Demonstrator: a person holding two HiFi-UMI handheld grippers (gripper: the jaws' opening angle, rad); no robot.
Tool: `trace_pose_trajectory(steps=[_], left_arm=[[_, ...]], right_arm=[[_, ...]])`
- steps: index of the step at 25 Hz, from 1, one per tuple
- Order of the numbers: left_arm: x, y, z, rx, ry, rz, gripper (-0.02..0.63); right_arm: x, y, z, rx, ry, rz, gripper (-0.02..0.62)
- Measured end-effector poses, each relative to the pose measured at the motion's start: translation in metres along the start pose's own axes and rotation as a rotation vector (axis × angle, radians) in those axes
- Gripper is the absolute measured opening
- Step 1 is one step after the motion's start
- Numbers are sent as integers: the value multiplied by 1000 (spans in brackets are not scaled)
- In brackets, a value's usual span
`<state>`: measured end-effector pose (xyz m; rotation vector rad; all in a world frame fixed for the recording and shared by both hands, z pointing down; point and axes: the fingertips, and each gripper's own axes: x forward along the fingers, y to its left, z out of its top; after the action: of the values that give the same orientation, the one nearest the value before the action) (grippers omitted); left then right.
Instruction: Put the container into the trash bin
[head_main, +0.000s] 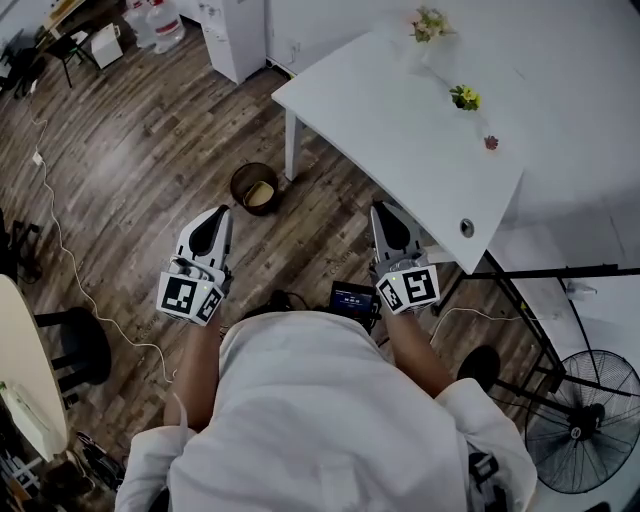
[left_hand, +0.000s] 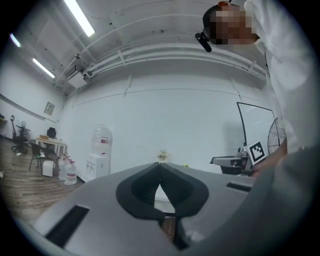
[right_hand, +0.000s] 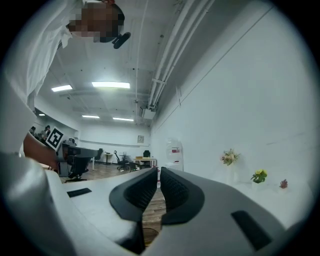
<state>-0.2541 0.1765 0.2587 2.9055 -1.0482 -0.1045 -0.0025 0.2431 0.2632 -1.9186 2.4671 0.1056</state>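
A small dark round trash bin (head_main: 243, 183) stands on the wood floor beside the white table's leg. A pale tan thing (head_main: 262, 194), which may be the container, lies inside it. My left gripper (head_main: 222, 211) is held level just below and left of the bin, jaws shut and empty. My right gripper (head_main: 382, 208) hangs to the bin's right, by the table edge, shut with nothing between its pads. In the left gripper view the left gripper (left_hand: 160, 165) has its tips together; the right gripper (right_hand: 158, 170) shows only a thin slit in its own view.
A white table (head_main: 400, 130) with small flower pots (head_main: 464, 97) fills the upper right. A floor fan (head_main: 585, 415) and a black stand are at the lower right. A black stool (head_main: 75, 340) and a cable (head_main: 70, 265) lie left. A water dispenser (left_hand: 97, 155) stands by the far wall.
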Motion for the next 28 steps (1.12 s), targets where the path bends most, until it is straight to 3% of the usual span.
trace_pose_trajectory(steps=[7,13,18,28], left_arm=[[2,-47,-9,-46,21,-3,9],[11,-98,-28,-28,46,-26,9],[15,-118,-40,-30,62,-14,9],[29,-150,-31,10,82,-83,9]], right_arm=[[-36,-5,8,-2,-5,49,44],[-78,-27,-17,19,29,41,43],[-94,-38,-31,40,35,41,43],[-107,-48,-33,63,15,36,43]])
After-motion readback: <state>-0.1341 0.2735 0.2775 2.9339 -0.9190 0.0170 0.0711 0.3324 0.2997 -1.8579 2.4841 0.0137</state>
